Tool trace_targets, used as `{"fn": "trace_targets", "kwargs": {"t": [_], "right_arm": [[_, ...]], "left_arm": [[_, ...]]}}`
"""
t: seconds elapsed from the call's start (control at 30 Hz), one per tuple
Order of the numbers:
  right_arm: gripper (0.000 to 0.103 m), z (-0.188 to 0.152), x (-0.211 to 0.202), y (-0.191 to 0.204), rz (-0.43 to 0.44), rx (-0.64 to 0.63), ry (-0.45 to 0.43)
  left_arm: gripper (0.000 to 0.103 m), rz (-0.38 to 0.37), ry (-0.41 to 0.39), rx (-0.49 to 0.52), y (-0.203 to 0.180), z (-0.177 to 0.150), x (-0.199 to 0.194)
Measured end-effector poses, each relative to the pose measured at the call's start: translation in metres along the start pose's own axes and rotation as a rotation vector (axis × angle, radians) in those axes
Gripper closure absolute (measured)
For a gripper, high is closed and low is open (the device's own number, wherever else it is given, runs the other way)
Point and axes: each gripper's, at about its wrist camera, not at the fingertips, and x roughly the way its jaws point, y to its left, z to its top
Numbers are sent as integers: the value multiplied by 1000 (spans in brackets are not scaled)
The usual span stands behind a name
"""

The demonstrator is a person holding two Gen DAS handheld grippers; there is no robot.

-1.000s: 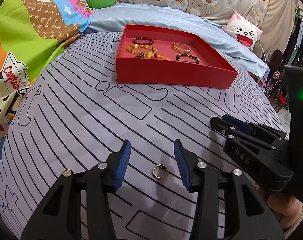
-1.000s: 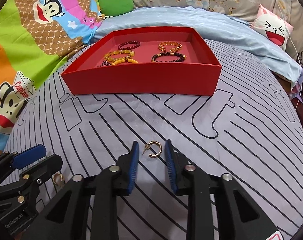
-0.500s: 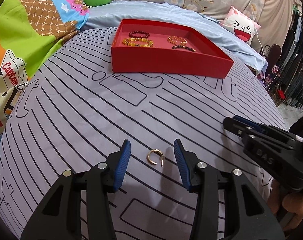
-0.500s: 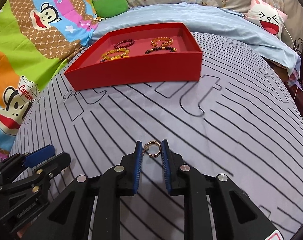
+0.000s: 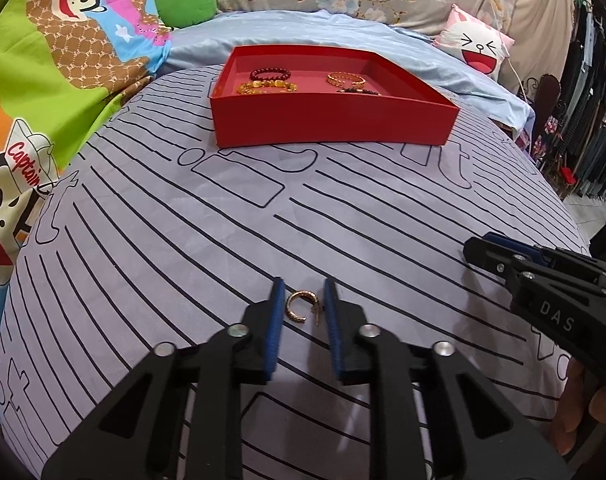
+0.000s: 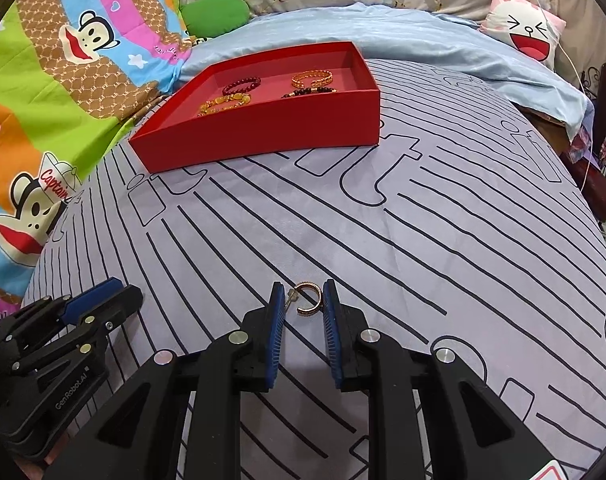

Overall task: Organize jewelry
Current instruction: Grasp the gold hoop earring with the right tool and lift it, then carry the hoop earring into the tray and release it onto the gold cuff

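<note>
A gold hoop earring (image 5: 299,306) is being framed between the blue pads of the left claw (image 5: 301,300), which is being held narrowly parted just above the striped bedspread (image 5: 223,240). The hoop's post appears to be touching the right-hand pad, while a slim gap is being left at the other pad, so a firm grip cannot be confirmed. In the right wrist view, a second gold hoop earring (image 6: 307,300) is being bracketed in the same way by the right claw (image 6: 303,300), equally narrowed; its post is being met by the left-hand pad and its curve by the right-hand pad, though whether it is truly being pinched cannot be told. Both earrings are being kept near the front of the bed, well apart from the red tray (image 5: 327,128), which is being shown farther back on the bedspread. Inside the tray, a dark red bead bracelet (image 5: 270,73), a yellow bead bracelet (image 5: 267,87), a gold chain bracelet (image 5: 346,78) and a dark bead bracelet (image 5: 358,91) are being displayed.
</note>
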Motion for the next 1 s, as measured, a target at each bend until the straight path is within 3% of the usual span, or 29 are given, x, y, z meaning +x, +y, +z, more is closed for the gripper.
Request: {"fn": "trace_targets", "kwargs": {"t": [0.47, 0.7, 1.0], "right_arm": [[85, 10, -20, 2, 35, 8, -46], [85, 37, -33, 7, 61, -13, -102], [85, 99, -26, 10, 76, -45, -162]], "left_arm": [[85, -22, -8, -9, -4, 11, -12], [85, -29, -49, -16, -4, 47, -19], [85, -35, -112, -16, 4, 115, -10]]}}
